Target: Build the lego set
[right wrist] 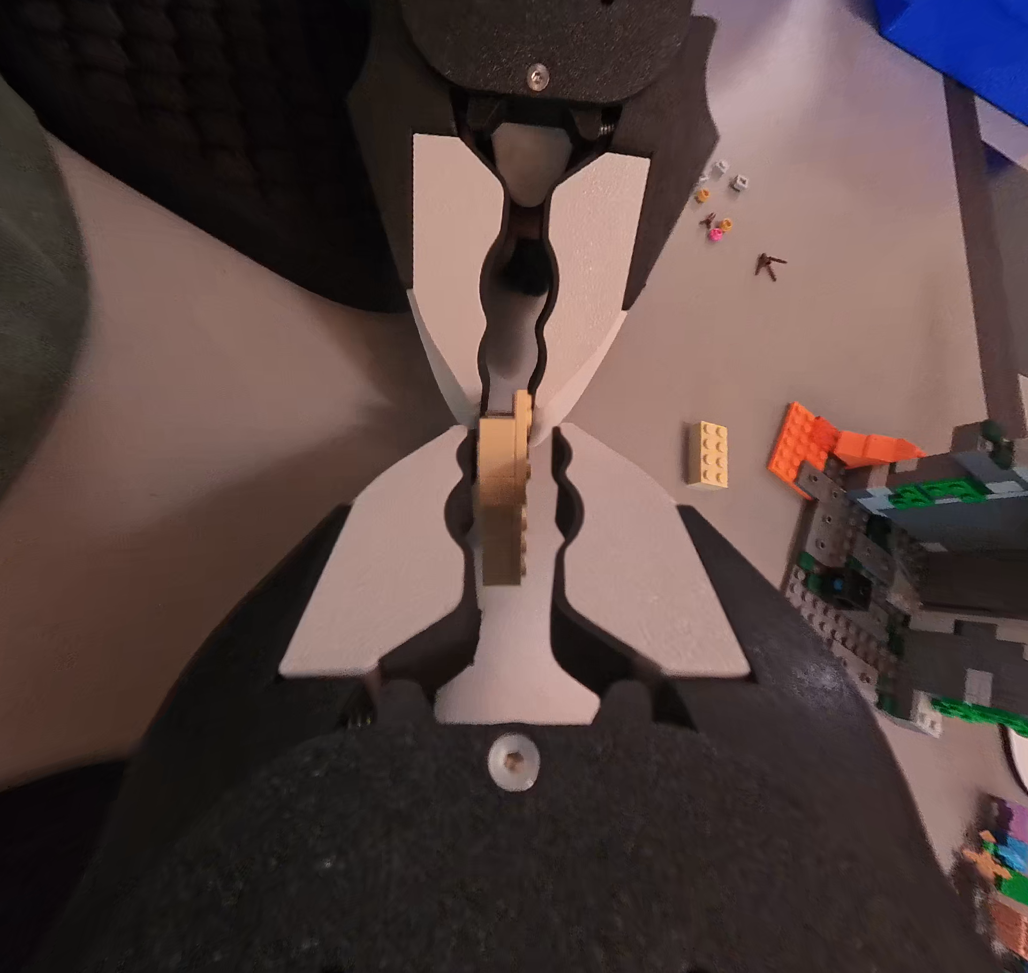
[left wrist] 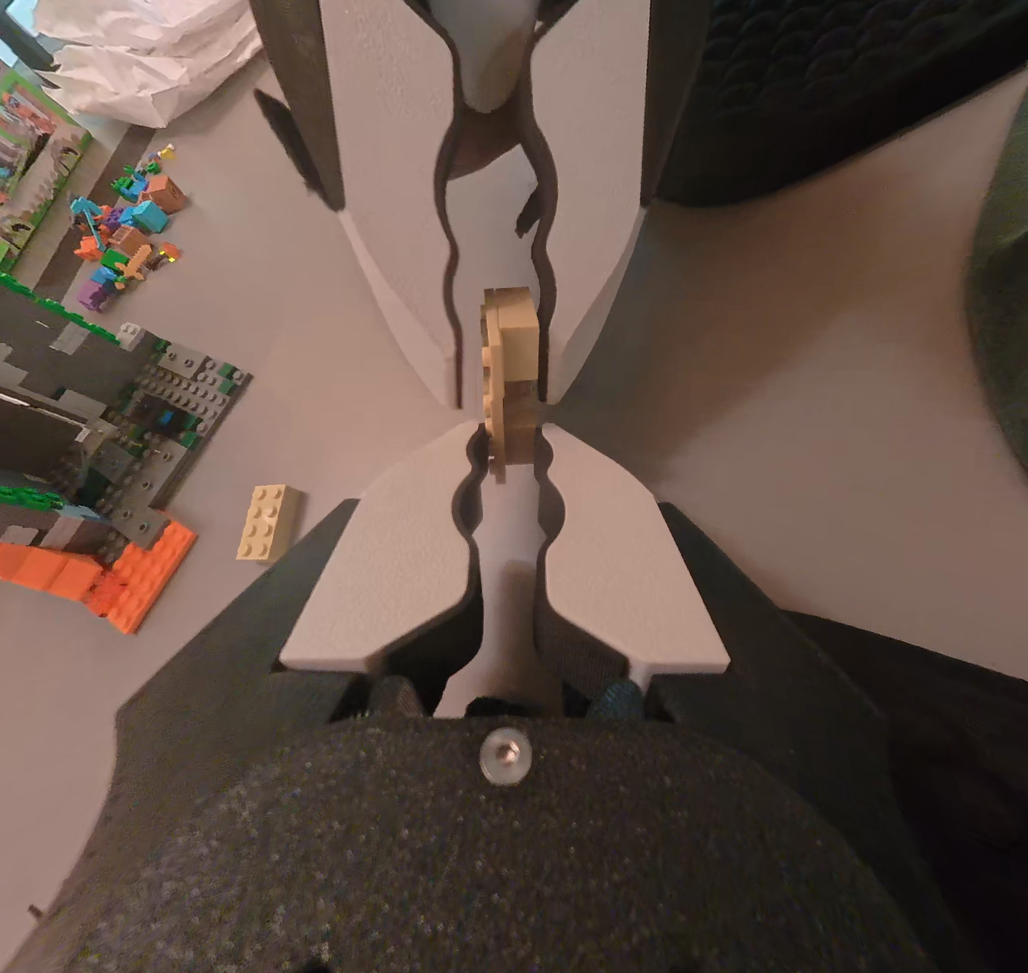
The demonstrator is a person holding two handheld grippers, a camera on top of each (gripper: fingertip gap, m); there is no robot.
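The worktop (right wrist: 834, 334) is big, flat and grey. The landmark on it is the big lego build (right wrist: 901, 568): grey, dark and green w/ orange plates (right wrist: 801, 446) at one end. It sits off to the side, well apart from the hand-held grippers. Prob. parked there so the small part can be put together in the air first.

Just beside the orange end lies a loose tan 2x4 brick (right wrist: 707, 454), studs up, easy to grab later. Farther from the build is a pile of small colourful lego figures & bits (left wrist: 125, 229), a crumpled white paper bag (left wrist: 144, 40) past that, and a few tiny pieces (right wrist: 723, 201) on the other side.

The two hand-held grippers meet tip to tip, away from the build. Between them is a tan lego piece (left wrist: 509, 379), a thin studded plate w/ a block on it, held edge-on.

Left hand-held gripper (left wrist: 509, 446): clenched on the end of the tan piece. Right hand-held gripper (right wrist: 506, 501): the piece sits between its fingers, one side touching, a gap on the other. Can't tell if it's gripping. Looks like a hand-over or a push-together, I think.
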